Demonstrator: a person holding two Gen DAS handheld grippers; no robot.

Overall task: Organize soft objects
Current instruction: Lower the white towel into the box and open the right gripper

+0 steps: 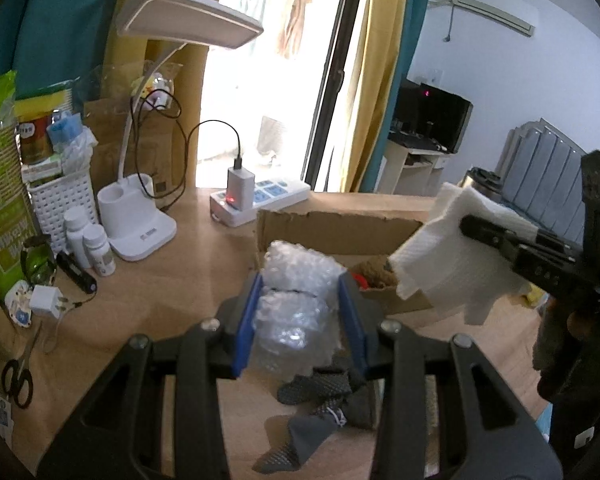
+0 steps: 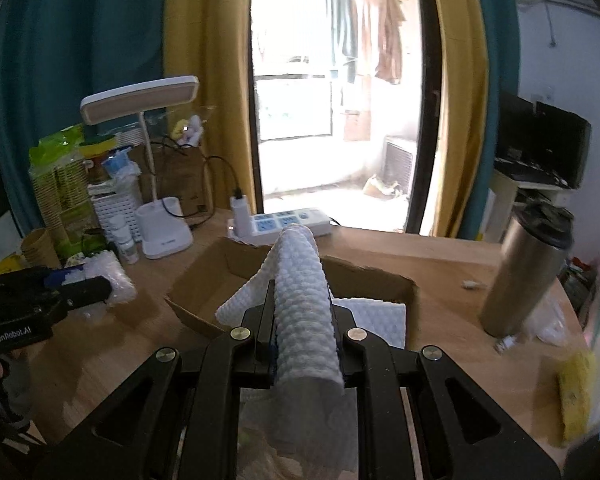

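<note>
- Gripping a wad of bubble wrap (image 1: 296, 300), your left gripper (image 1: 300, 312) has its 2 blue pads (image 1: 246, 328) pressed into the wad's sides.
- Ahead of those fingers sits the open box (image 1: 340, 228), with a brown soft item (image 1: 376, 274) inside near its right wall.
- Below the left gripper, grey socks (image 1: 320, 396) lie crumpled on the desk (image 1: 172, 280).
- Your right gripper (image 2: 302, 320) pinches a white paper towel (image 2: 304, 300), jaws nearly together; the towel stands up between them and drapes back over the fingers.
- From the left wrist view, that towel (image 1: 452, 256) hangs to the right of the left gripper, above the box's right end.
- Directly ahead of and below the right gripper is the box (image 2: 204, 280); a second white towel (image 2: 376, 316) already lies inside it.
- Left of the right gripper you can see the other gripper with its bubble wrap (image 2: 108, 280), held above the desk.
- Far to the left stand the lamp (image 1: 140, 216), 2 white bottles (image 1: 88, 244) and scissors (image 1: 18, 376).
- Right of the right gripper stands a steel tumbler (image 2: 528, 268).
</note>
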